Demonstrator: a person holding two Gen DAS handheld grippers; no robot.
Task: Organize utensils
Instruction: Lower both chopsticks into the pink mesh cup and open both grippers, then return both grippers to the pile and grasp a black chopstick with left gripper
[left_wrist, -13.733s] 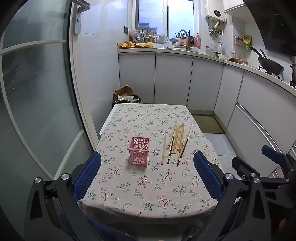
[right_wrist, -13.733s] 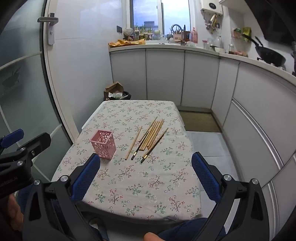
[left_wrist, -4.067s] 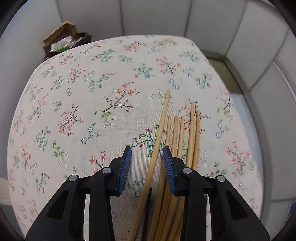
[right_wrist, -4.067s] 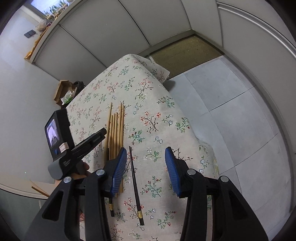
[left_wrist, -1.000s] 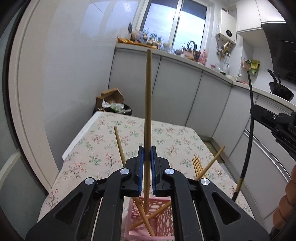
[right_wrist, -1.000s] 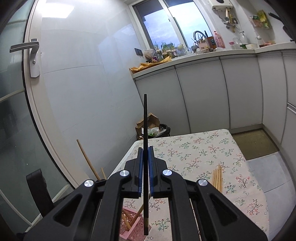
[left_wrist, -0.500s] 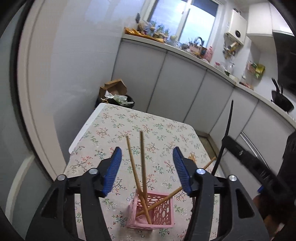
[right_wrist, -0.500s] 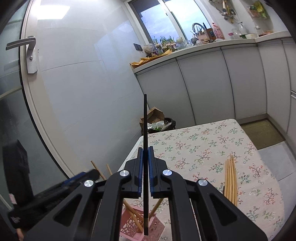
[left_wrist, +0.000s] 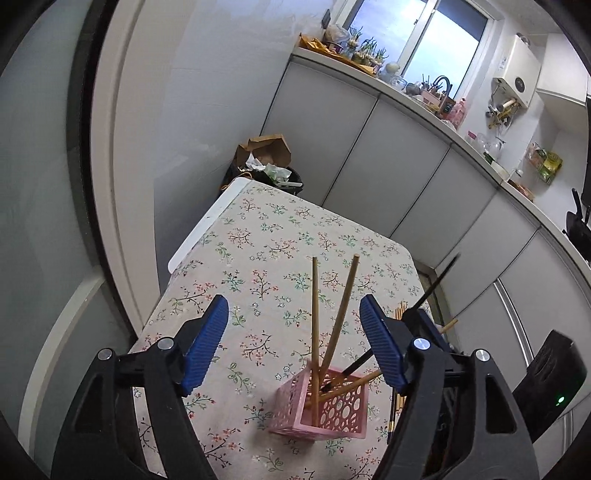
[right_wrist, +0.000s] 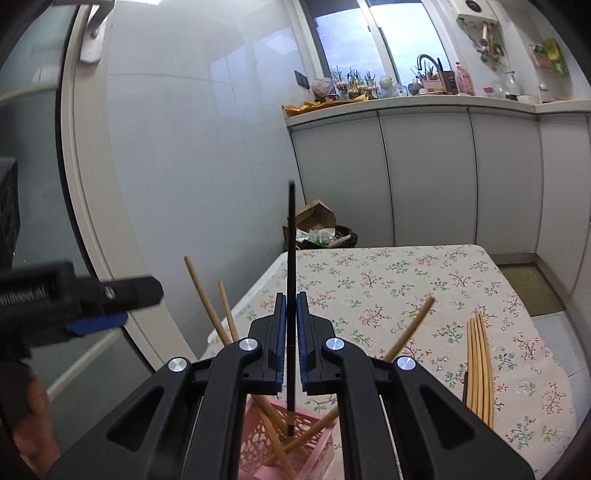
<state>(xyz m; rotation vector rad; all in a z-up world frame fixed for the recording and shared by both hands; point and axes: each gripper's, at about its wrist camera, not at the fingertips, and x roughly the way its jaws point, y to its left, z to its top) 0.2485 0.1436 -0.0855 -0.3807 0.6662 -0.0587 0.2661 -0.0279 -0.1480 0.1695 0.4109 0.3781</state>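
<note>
- The left claw (left_wrist: 291, 341) is spread wide with nothing between its blue pads, above the table (left_wrist: 258, 258).
- Below and just ahead of it stands the pink basket (left_wrist: 325, 410), holding three bamboo chopsticks (left_wrist: 314, 332) that lean apart.
- The right claw (right_wrist: 290, 341) is clamped on a black chopstick (right_wrist: 291, 258) held upright; the stick's lower tip reaches into the basket, under the claw.
- To the right of the right claw, a bundle of bamboo chopsticks (right_wrist: 478, 365) lies flat on the floral cloth.
</note>
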